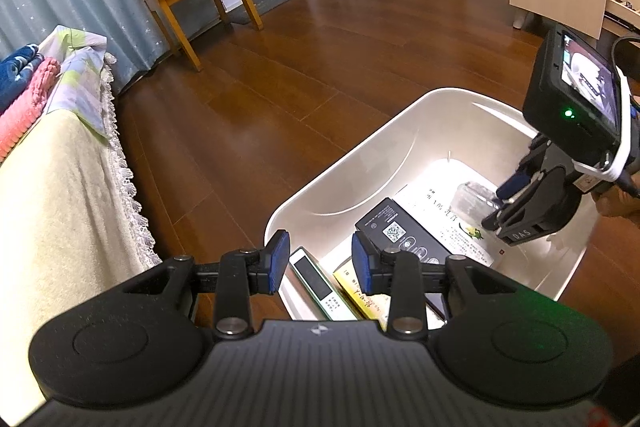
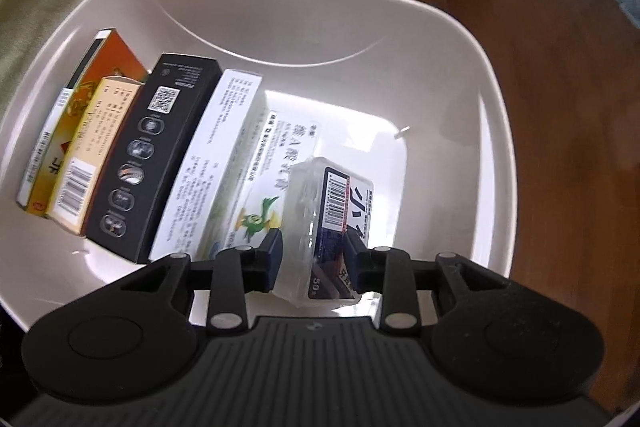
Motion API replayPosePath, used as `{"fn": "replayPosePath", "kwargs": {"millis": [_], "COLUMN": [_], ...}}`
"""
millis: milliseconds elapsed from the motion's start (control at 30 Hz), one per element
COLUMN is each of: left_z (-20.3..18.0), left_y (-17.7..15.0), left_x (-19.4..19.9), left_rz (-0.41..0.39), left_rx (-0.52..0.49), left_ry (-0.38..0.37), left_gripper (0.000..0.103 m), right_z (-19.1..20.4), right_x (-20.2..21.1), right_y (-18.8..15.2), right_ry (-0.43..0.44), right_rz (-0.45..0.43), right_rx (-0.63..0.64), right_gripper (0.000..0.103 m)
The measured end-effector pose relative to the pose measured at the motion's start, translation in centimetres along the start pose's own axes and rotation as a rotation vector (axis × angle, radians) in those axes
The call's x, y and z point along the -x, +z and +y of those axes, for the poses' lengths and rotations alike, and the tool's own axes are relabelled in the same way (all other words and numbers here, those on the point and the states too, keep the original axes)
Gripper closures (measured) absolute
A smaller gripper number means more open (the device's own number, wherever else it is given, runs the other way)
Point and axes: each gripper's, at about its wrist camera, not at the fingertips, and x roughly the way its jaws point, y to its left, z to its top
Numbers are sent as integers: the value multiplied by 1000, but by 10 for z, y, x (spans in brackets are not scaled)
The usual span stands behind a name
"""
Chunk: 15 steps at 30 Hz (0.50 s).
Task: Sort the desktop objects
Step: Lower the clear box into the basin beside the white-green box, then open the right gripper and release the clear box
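Both our grippers hang over the white bin (image 2: 472, 39): right fingers (image 2: 272, 255) clamp a clear box (image 2: 320, 227), left fingers (image 1: 280, 259) parted, empty.

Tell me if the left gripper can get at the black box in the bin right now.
Probably yes. The left gripper is open and empty, poised over the bin's near edge, and the black box stands just ahead with its top edge exposed. The right gripper works further right, apparently clear of that path.
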Motion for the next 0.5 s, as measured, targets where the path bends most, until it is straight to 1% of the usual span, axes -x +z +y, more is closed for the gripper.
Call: {"fn": "replayPosePath", "kwargs": {"millis": [67,100,233,333,367,433,500], "left_z": [0,-1,0,1,1,0,1], "left_y": [-1,-1,-3,-5,-5,-6,-6], "left_x": [0,0,1,1,1,1,1], "left_rz": [3,3,1,1,2,3,5], "left_rx": [-4,-5,-7,-13,-14,-14,-16], "left_ry": [2,2,1,3,3,2,1], "left_gripper": [61,61,61,61,61,61,61], "right_z": [1,2,-2,-9,-8,-4,-2], "right_x": [3,4,6,-1,-1,-2,-5], "right_y": [1,2,4,7,7,7,7], "right_ry": [-36,-38,15,57,59,50,16], "right_rz": [-11,-9,2,2,1,2,0], "right_rx": [6,7,-4,-49,-55,-54,-37], "right_gripper": [75,75,75,75,75,75,75]}}
